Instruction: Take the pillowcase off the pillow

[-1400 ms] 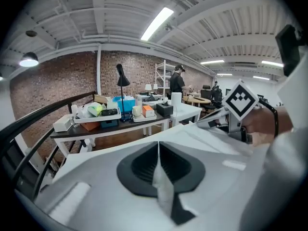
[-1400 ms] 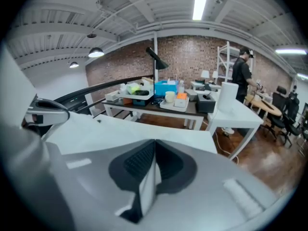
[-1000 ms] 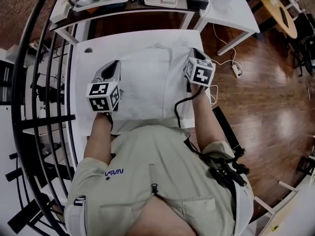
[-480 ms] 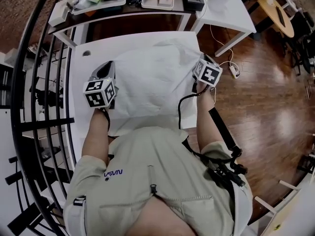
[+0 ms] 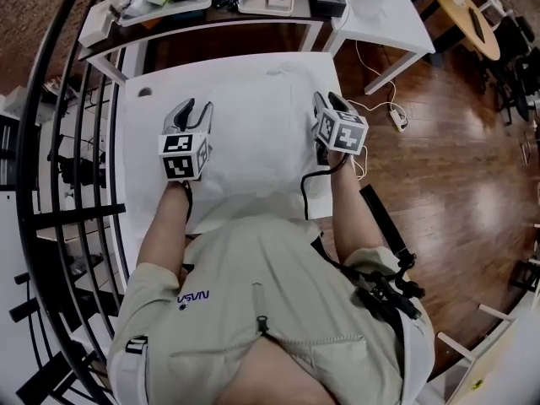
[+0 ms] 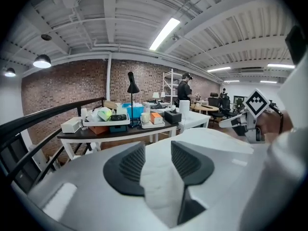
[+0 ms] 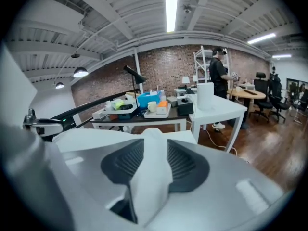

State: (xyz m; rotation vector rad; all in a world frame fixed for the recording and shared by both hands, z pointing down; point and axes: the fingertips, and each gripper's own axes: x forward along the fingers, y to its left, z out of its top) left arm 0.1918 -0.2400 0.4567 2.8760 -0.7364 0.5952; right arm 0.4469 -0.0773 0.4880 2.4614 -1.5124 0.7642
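A white pillow in its white pillowcase lies on the white table in front of me. My left gripper rests at the pillow's left edge. Its jaws are opening, with a fold of white pillowcase fabric loose between them. At the pillow's right edge is my right gripper. Its jaws are opening too, and a ridge of white fabric stands between the pads. In the gripper views, the left gripper and the right gripper both point toward the back of the table.
A dark side table with trays of small items stands behind the white table. A white table is at the back right. Black railing runs along the left. A cable and plug lie on the wooden floor at right.
Half a second ago the grippers were spread wider, with the fabric pulled up and billowing. Now both have come back in to the pillow's edges and the fabric lies lower.
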